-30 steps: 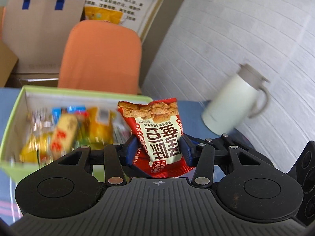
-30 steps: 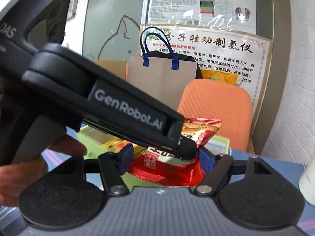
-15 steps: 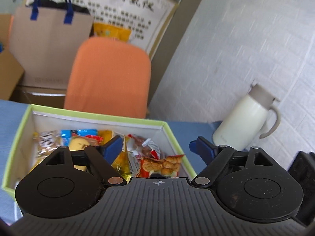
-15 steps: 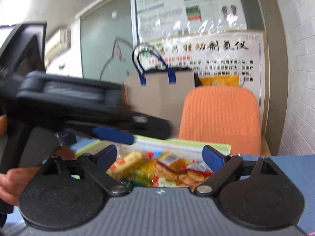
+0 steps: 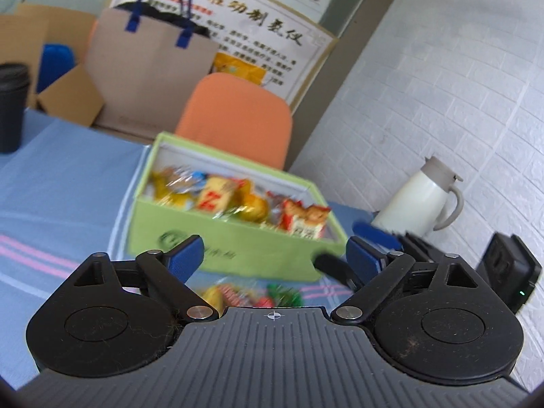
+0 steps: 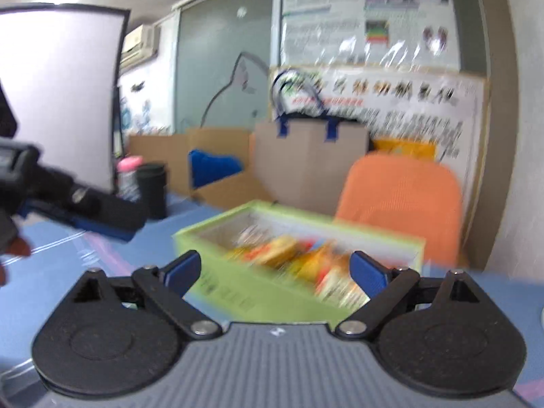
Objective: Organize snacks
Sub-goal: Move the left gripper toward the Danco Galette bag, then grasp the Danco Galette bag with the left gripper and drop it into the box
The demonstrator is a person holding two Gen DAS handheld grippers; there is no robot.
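A light green box (image 5: 238,238) full of wrapped snacks stands on the blue tablecloth (image 5: 68,187). A red-and-white biscuit packet (image 5: 304,222) lies at the box's right end. A few loose snacks (image 5: 251,294) lie blurred on the cloth in front of the box. My left gripper (image 5: 275,251) hangs before the box's front wall, its jaws opening with nothing between them. In the right wrist view the same box (image 6: 238,292) is blurred. My right gripper (image 6: 275,267) is open and empty just short of it. The left gripper's fingers (image 6: 102,217) show at the left edge.
A white thermos jug (image 5: 418,200) stands right of the box near the brick wall. A black cup (image 5: 12,105) sits at the far left. An orange chair (image 5: 238,115), a paper bag (image 5: 149,68) and cardboard boxes stand behind the table.
Both grippers held the red-and-white packet over the box, then opened; the packet now lies in the box. Both grippers have drawn back from the box, the left one further.
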